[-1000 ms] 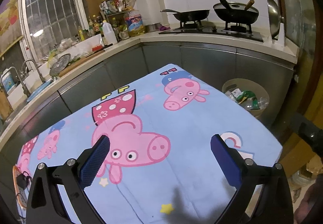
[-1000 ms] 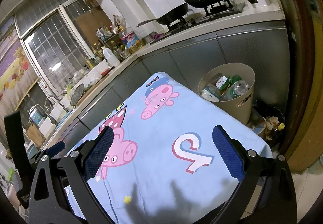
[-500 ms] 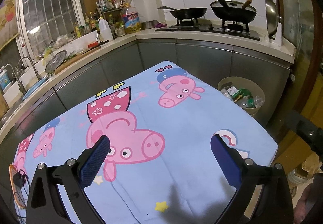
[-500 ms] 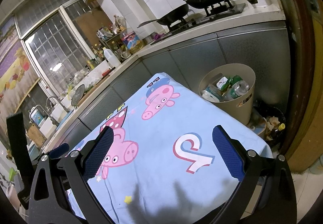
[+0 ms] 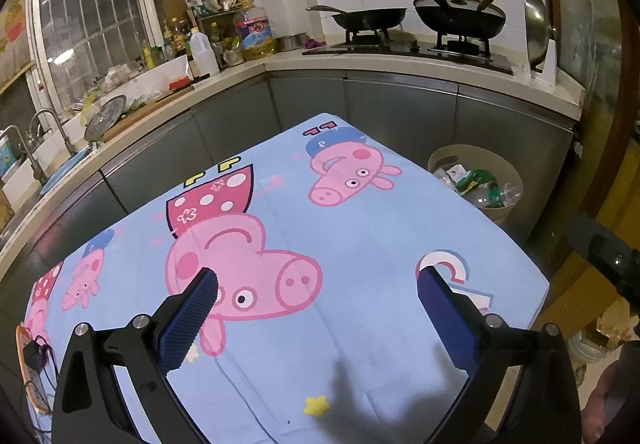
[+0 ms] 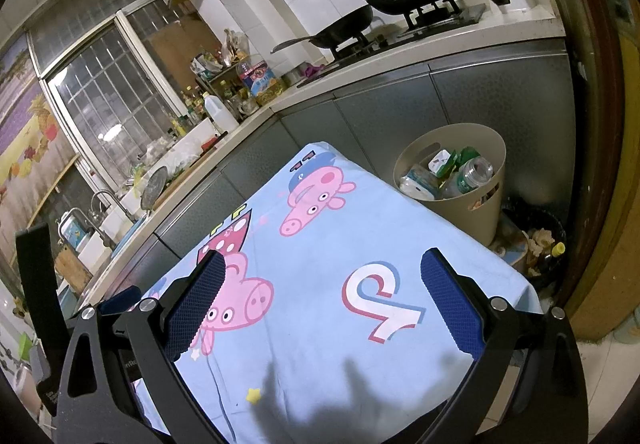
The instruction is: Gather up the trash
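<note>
Jaws of both grippers (image 5: 316, 288) (image 6: 322, 284) gape wide above tablecloth (image 5: 360, 236).

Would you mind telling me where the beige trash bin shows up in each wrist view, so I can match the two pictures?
Left wrist view: the trash bin sits at middle right, beyond the tablecloth's far right edge.
Right wrist view: the trash bin is right of centre, larger, against the cabinets.
Shared landmark: the small pink pig with a blue hat printed just left of it.
</note>
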A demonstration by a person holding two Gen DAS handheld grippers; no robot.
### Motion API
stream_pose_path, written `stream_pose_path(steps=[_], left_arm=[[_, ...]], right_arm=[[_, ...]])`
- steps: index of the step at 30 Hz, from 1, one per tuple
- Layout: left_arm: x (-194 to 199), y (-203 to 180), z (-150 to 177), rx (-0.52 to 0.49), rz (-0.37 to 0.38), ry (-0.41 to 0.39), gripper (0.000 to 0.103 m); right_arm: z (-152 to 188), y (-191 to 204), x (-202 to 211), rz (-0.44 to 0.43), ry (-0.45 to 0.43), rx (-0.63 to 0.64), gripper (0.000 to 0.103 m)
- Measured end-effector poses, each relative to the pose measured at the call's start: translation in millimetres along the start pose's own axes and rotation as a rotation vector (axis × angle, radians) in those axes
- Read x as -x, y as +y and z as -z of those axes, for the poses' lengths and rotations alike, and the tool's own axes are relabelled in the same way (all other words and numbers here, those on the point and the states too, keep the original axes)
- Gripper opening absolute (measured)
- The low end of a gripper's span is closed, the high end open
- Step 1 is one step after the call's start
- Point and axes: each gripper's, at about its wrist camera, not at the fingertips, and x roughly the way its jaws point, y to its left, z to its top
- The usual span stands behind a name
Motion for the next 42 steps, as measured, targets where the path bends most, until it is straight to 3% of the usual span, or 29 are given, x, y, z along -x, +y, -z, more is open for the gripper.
stream_pose_path(steps=[42], left_arm=[[5.4, -6.5, -4.2, -0.018, 0.038, -0.003, 0.099]], right_arm=[[-6.2, -1.3, -1.2, -0.001, 0.003, -0.004, 0.097]])
